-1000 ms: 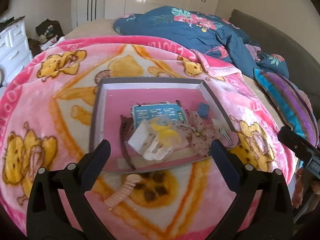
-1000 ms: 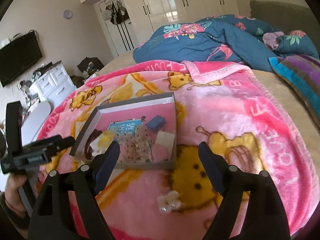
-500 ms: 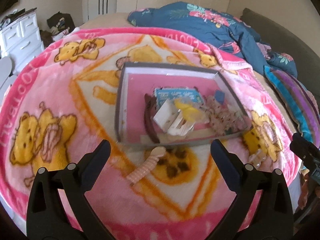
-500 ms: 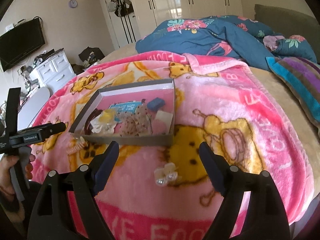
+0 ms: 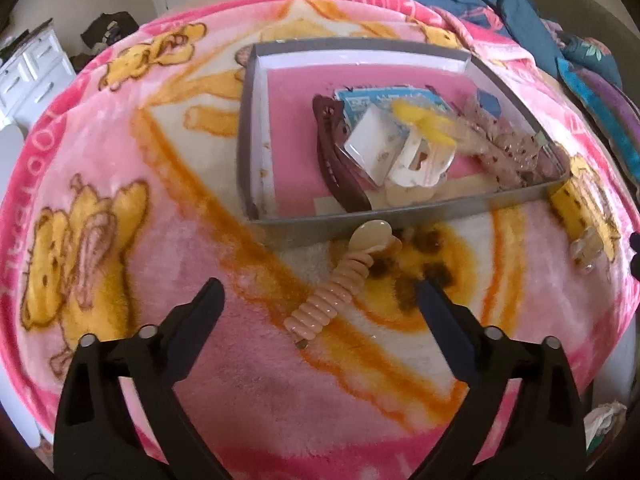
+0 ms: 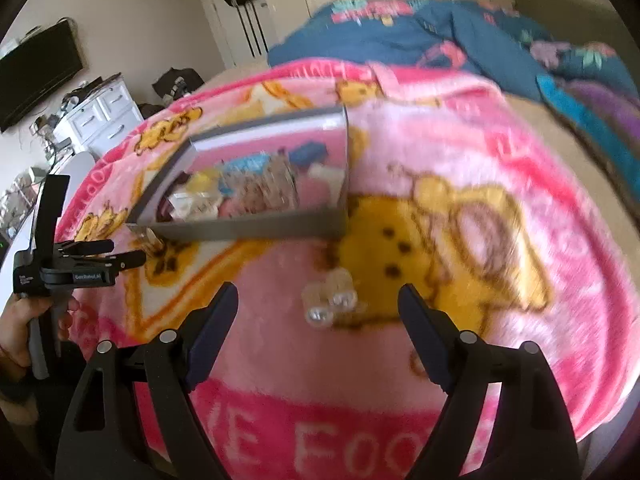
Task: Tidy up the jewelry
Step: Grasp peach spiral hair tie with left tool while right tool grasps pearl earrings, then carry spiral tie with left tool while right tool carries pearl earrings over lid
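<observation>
A grey tray [image 5: 360,226] with a pink floor lies on the pink blanket and holds a dark brown claw clip [image 5: 336,160], a white clip [image 5: 400,148], a yellow piece and a blue card. A peach ribbed hair clip [image 5: 340,284] lies on the blanket just in front of the tray, between and just ahead of the tips of my open, empty left gripper [image 5: 318,294]. A clear hair clip [image 6: 330,300] lies in front of my open, empty right gripper [image 6: 318,300]; it also shows in the left wrist view [image 5: 586,250]. The tray [image 6: 248,228] shows blurred in the right wrist view, with the left gripper [image 6: 132,254] at its near left corner.
The pink cartoon blanket [image 5: 120,200] covers the bed. A blue floral duvet [image 6: 440,28] and a striped pillow [image 6: 592,120] lie behind. White drawers [image 6: 100,116] stand off the bed's left side.
Both grippers have dropped and moved closer to the blanket. The peach clip now lies between the left fingers' tips and the clear clip sits nearer the right gripper. Nothing was grasped.
</observation>
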Motion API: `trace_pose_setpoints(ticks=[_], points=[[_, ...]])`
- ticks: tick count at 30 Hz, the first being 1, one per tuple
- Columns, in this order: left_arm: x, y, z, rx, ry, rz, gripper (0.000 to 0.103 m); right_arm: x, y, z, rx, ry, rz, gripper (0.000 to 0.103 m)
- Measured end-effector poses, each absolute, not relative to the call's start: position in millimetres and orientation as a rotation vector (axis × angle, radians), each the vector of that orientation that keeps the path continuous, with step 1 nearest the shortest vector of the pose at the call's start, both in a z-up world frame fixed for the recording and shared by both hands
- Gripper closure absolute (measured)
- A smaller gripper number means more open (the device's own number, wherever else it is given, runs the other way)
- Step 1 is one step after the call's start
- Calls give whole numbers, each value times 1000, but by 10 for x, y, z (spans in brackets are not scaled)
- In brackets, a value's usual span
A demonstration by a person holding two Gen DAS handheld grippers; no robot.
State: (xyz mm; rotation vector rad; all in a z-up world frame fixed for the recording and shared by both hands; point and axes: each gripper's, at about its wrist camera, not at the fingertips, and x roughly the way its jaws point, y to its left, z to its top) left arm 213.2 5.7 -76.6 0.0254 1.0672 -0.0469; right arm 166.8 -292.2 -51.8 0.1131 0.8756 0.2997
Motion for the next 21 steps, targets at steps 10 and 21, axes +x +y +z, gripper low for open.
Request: trace_pose_setpoints(ticks=[10, 21], points=[[2149, -268, -951, 193, 1102, -92, 68, 1898, -2904, -897, 111, 944, 261, 23], [2053, -303, -843, 122, 1090, -179, 92, 1920, -2709, -998, 39, 943, 296, 56]])
